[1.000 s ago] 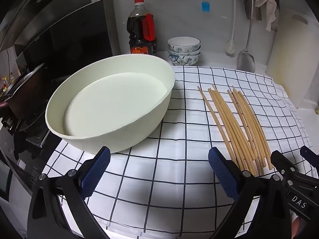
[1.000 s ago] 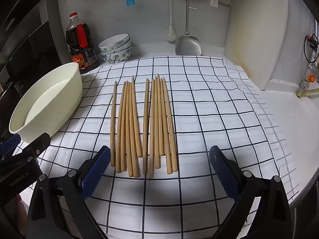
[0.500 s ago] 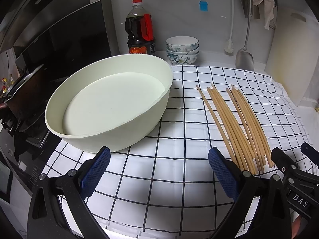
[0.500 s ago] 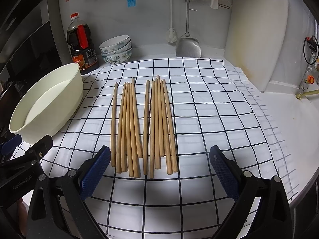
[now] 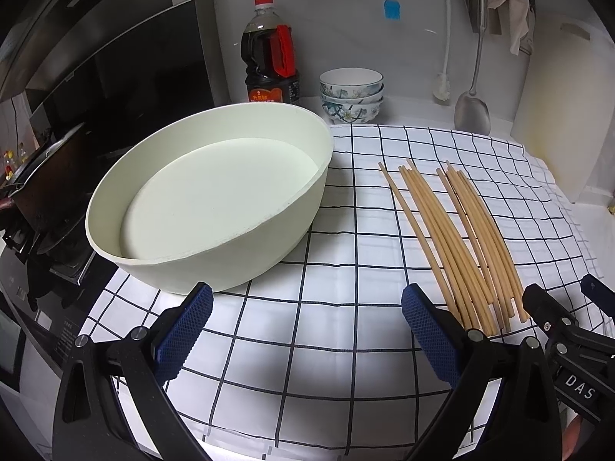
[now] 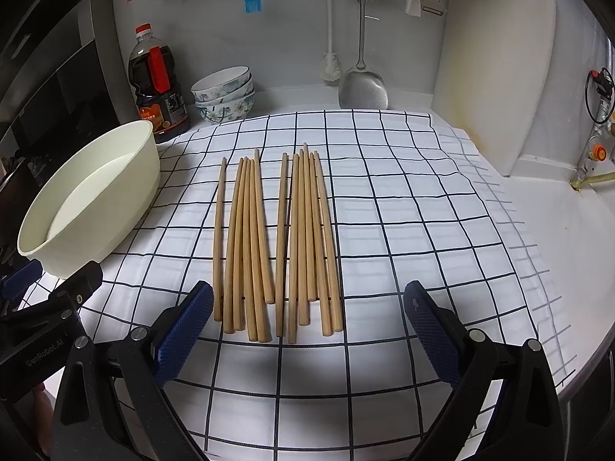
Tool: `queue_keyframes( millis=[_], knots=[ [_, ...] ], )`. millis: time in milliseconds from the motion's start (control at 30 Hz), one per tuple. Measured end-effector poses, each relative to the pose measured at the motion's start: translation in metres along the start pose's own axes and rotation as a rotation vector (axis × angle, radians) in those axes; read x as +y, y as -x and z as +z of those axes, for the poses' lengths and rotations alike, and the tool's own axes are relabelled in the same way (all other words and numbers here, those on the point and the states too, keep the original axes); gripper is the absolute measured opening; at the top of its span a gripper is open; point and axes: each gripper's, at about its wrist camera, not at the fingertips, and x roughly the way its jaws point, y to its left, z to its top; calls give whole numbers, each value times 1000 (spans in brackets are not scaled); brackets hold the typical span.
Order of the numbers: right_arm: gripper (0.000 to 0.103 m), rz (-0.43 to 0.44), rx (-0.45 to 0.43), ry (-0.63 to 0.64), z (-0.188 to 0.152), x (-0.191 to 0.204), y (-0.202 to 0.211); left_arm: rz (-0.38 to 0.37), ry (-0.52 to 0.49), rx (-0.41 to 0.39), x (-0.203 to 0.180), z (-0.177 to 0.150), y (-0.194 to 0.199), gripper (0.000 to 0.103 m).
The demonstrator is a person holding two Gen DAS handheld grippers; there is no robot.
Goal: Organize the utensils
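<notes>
Several wooden chopsticks (image 6: 276, 242) lie side by side on the checked cloth (image 6: 403, 230), pointing away from me; they also show in the left wrist view (image 5: 457, 238). An empty cream bowl (image 5: 207, 199) stands left of them, seen too in the right wrist view (image 6: 88, 199). My right gripper (image 6: 307, 334) is open and empty, just in front of the chopsticks' near ends. My left gripper (image 5: 307, 334) is open and empty, in front of the bowl and left of the chopsticks.
A dark sauce bottle (image 5: 271, 65) and stacked patterned bowls (image 5: 351, 94) stand at the back wall. A metal spatula (image 6: 361, 84) and a brush (image 6: 329, 65) hang there. A white cutting board (image 6: 496, 65) leans at right. A stove with a pan (image 5: 42, 188) is left.
Both grippers have drifted slightly; the views shift a little. The chopsticks and bowl have not moved.
</notes>
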Motion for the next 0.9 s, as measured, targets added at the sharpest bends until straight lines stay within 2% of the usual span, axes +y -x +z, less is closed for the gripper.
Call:
queue_keyframes(
  millis=[900],
  knots=[
    [95,2,-7,-4,0,-1,2,1,-5,-1,-3,1,1,97]
  ],
)
